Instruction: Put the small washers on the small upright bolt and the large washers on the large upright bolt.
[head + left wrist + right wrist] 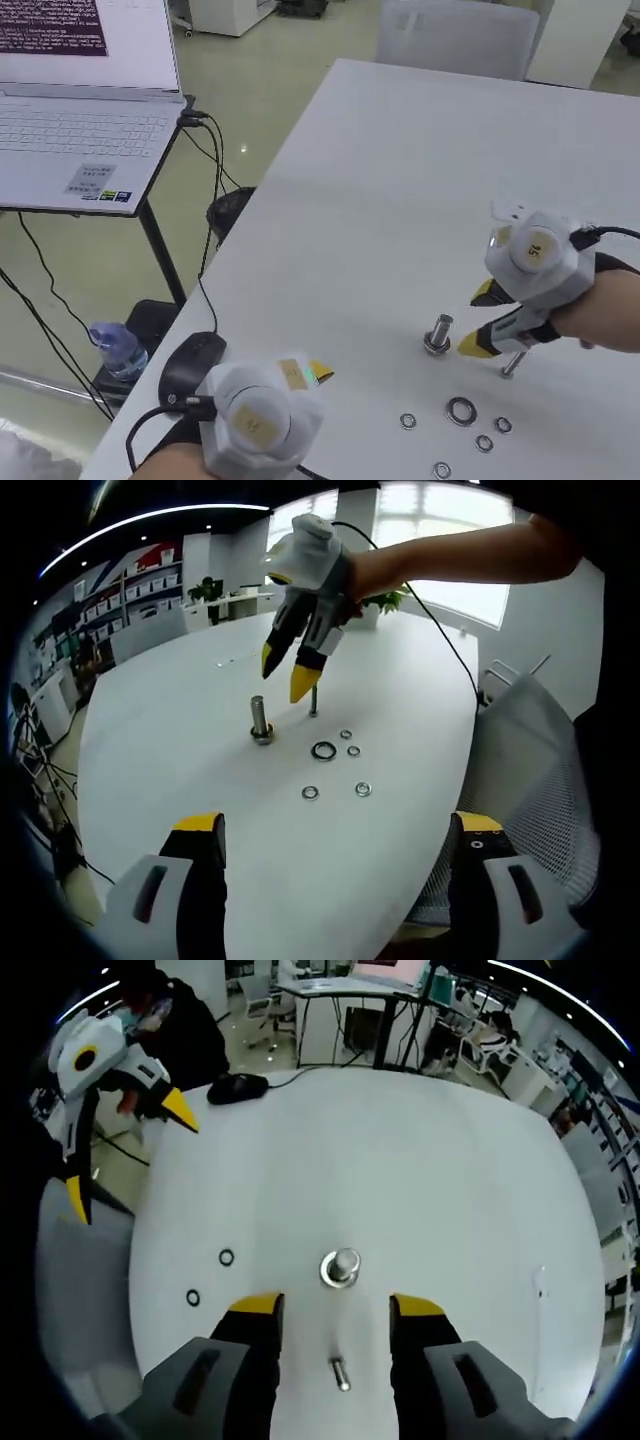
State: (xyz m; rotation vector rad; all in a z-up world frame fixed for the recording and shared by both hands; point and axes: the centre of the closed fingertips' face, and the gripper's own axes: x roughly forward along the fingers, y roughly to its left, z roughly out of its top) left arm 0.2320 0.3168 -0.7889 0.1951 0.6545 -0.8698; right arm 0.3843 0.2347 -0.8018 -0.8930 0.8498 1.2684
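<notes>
Our right hand-held gripper (335, 1305) is open and holds nothing. Its jaws stand wide on both sides of the small upright bolt (340, 1372), a little above the table (420, 1160). The large upright bolt (341, 1265) stands just beyond the tips. Our left hand-held gripper (338, 825) is open and empty too, at the near left edge of the table, well apart from the work. The washers lie flat and loose on the table, just nearer to us than the bolts: one large washer (323, 750) with four small washers (353, 751) around it. We cannot tell if any washer sits at the foot of the large upright bolt.

We think the first danger is the right hand-held gripper itself. It is very near the thin small upright bolt, and a sideways move could push it over. The washers are thin and flat, so the jaws may slide over one or flick it away. The large washer would probably also drop over the small upright bolt, so the sizes could get mixed.
</notes>
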